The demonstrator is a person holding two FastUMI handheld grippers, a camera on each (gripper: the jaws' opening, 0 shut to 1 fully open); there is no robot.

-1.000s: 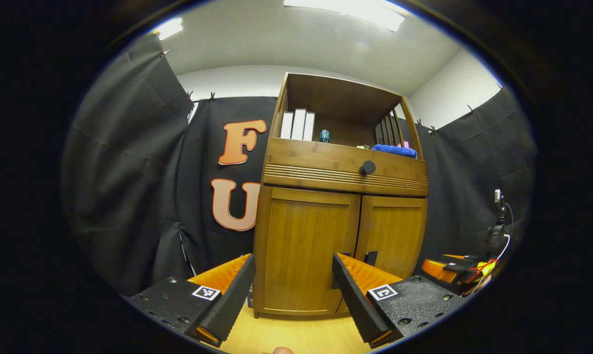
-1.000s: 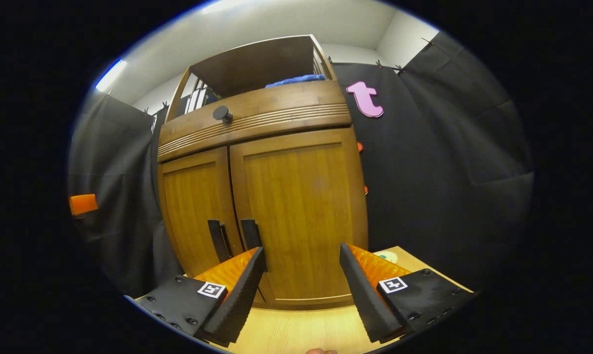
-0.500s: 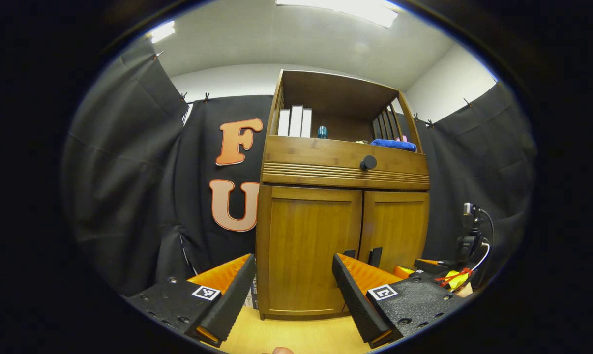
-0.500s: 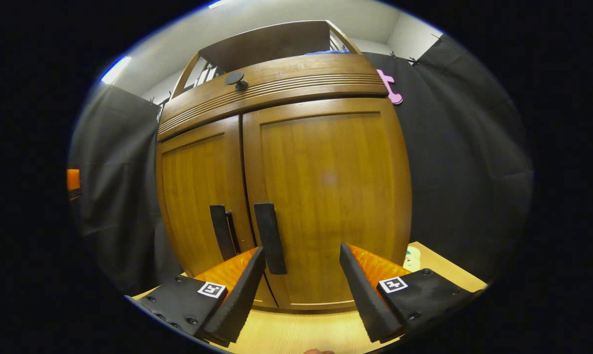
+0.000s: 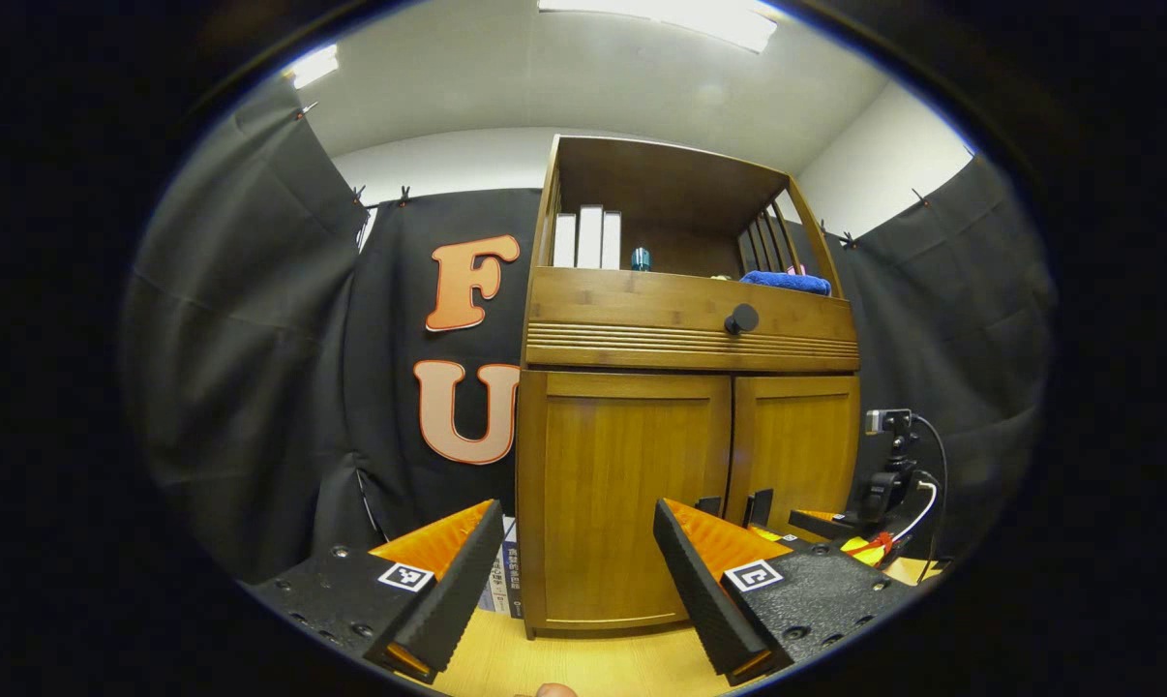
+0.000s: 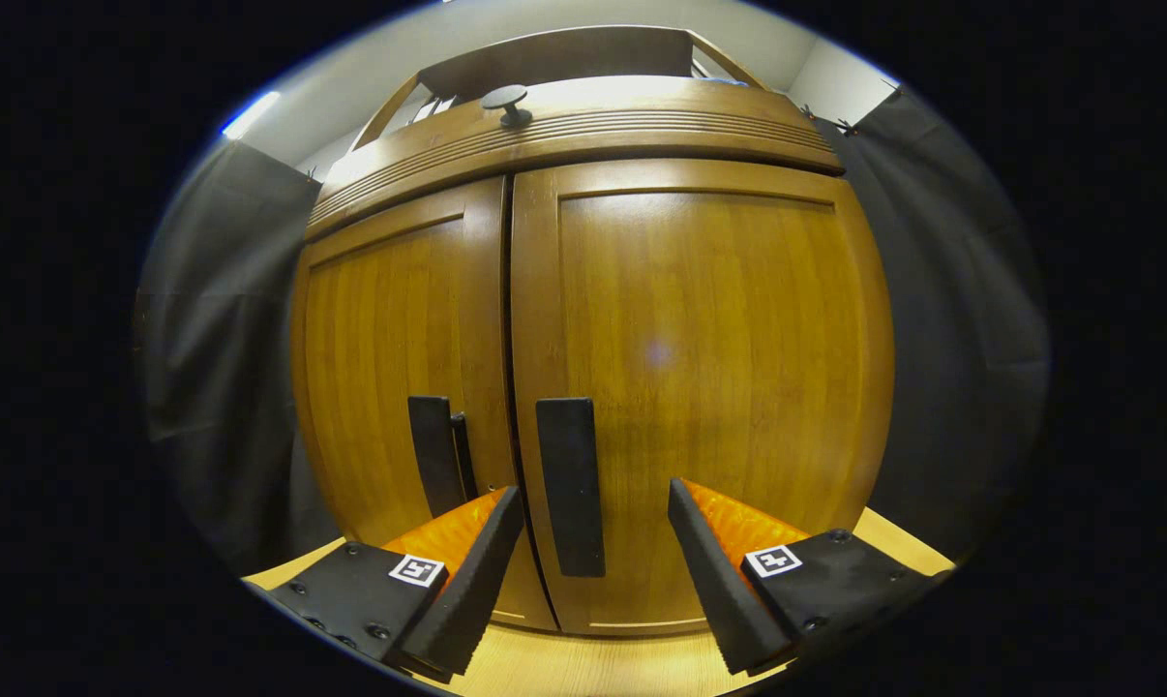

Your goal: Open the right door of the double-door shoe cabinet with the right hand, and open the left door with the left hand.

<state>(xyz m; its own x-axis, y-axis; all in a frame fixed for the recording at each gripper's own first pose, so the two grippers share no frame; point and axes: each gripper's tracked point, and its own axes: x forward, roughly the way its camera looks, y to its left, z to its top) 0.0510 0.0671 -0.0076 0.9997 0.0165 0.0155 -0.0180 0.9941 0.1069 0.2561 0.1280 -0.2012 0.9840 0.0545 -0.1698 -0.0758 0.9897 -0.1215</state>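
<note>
right gripper (image 6: 593,581) close before the brown wooden double-door shoe cabinet (image 6: 583,368), 2 doors closed
its jaws gape wide around the right door's flat black handle (image 6: 570,484), not touching; left gripper (image 5: 574,590) hangs back, jaws wide.

Ahead of the left gripper (image 5: 579,590), whose fingers (image 5: 453,590) stand spread apart with nothing between them, the shoe cabinet (image 5: 685,426) stands on the wooden worktop (image 5: 583,663). Both its doors are shut: the left door (image 5: 622,494) lies beyond the gap between the fingers, the right door (image 5: 801,445) beyond the right finger. Past that finger, the other gripper (image 5: 835,528) sits near the right door's handle (image 5: 760,505).
</note>
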